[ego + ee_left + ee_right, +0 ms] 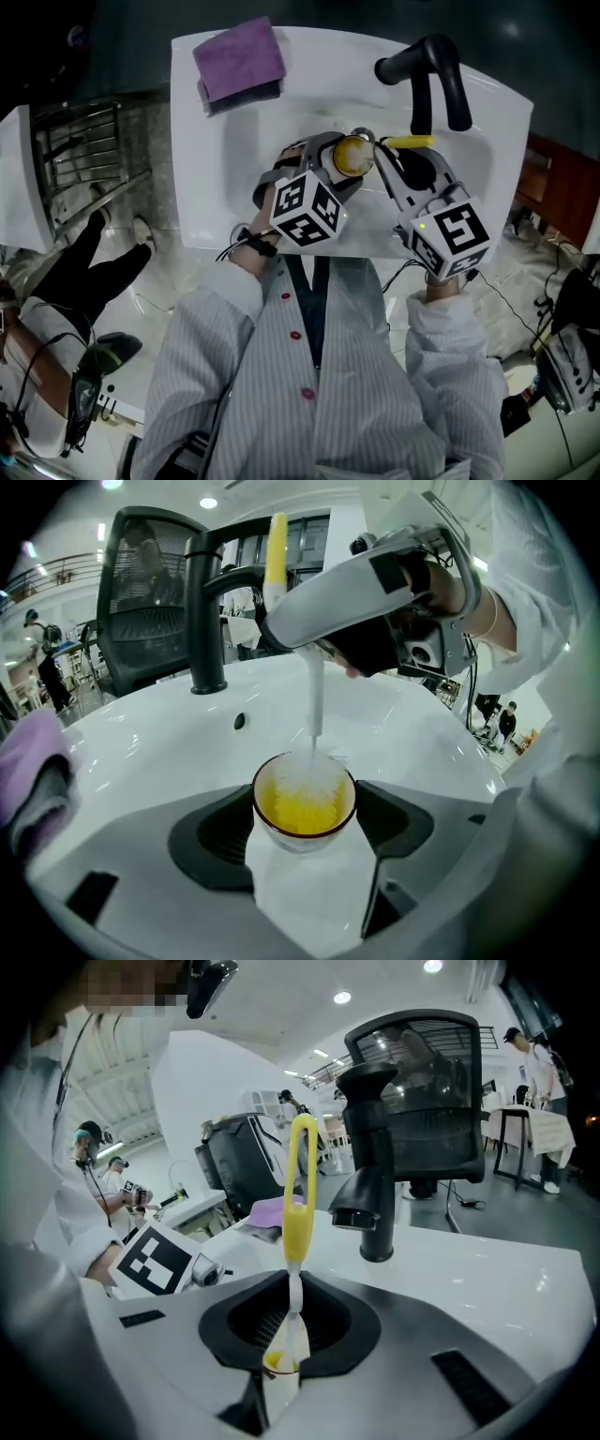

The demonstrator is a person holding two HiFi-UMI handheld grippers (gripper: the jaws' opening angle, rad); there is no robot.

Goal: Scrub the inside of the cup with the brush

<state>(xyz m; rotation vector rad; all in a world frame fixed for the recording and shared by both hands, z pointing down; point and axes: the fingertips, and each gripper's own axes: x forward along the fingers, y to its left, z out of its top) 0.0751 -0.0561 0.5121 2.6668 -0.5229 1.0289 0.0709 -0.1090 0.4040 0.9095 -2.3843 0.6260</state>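
Nearest the person's striped white coat (328,394), the two marker cubes ride above the front edge of the white ceramic sink (211,178). The left gripper (305,810) has its dark jaws pressed on either side of the small white cup with a yellow inside and dark rim (352,155), gripping it mouth-up over the basin. The right gripper (292,1327) has its jaws closed on the thin white stem of the bottle brush with a yellow loop handle (300,1194).

The left gripper view alone shows the white bristles sunk inside the cup and filling most of its mouth, with the stem rising straight up into the right gripper. The right gripper view shows only a sliver of the cup's yellow below its jaws, but shows the handle loop standing upright. The head view shows both grippers side by side, meeting at the cup.

Beyond the cup, bare basin slopes up to a small overflow hole (240,721). The black curved faucet (429,73) stands just behind the right gripper, its spout close to the brush handle. The folded purple cloth (239,58) lies on the sink's back left corner, well apart from both grippers, with open basin between. A metal rack (84,159) sits beyond the sink's left edge.
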